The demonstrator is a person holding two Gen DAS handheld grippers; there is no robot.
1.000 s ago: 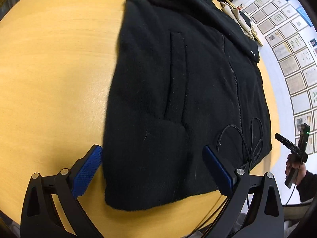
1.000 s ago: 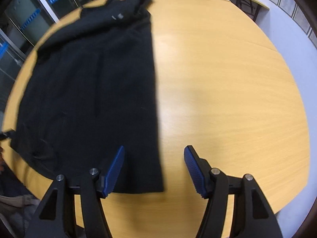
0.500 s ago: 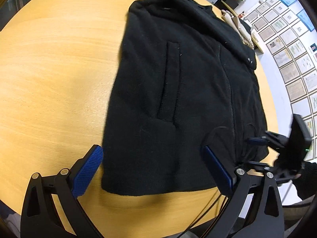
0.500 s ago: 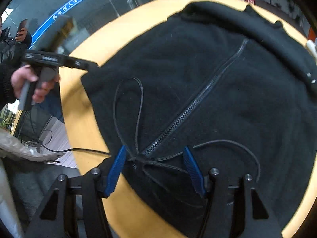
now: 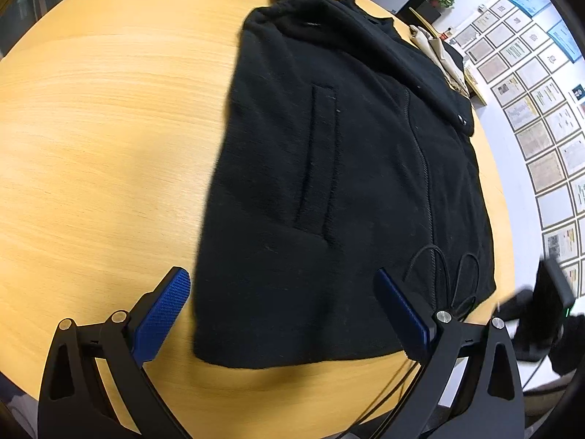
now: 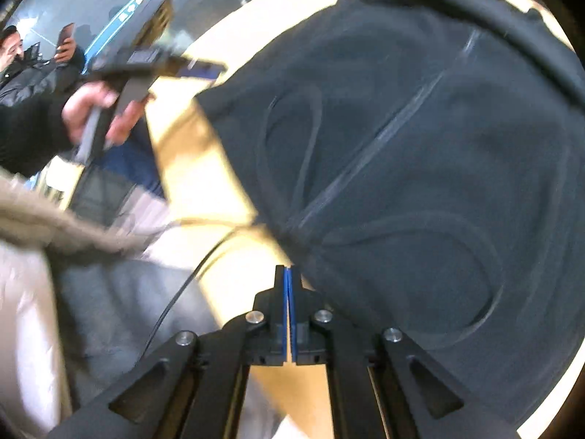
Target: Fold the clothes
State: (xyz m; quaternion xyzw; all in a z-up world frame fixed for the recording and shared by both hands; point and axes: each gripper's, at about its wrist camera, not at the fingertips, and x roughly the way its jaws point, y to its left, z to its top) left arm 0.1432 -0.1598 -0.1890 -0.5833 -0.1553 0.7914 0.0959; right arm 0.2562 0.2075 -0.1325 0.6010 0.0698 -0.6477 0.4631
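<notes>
A black fleece jacket (image 5: 329, 183) lies flat on the round wooden table (image 5: 91, 146), zipped, with its hem nearest me. My left gripper (image 5: 283, 311) hovers open over the hem's left corner, touching nothing. Drawstring loops (image 5: 449, 281) lie by the zipper's bottom end. In the right wrist view my right gripper (image 6: 287, 270) is shut, its blue pads pressed together at the edge of the jacket (image 6: 438, 164) beside the zipper (image 6: 384, 128). I see no cloth between the pads. A hand (image 6: 95, 109) holds the left gripper over the table edge, blurred.
A beige cloth (image 5: 438, 55) lies at the table's far edge. Framed papers (image 5: 541, 128) cover the wall on the right. A person with a phone (image 6: 65, 40) stands beyond the table. A thin cable (image 6: 175, 292) hangs off the near edge beside a beige garment (image 6: 55, 219).
My right gripper went from open around the hem at the zipper to shut. The left gripper drew back a little and stays open. The jacket has not moved.
</notes>
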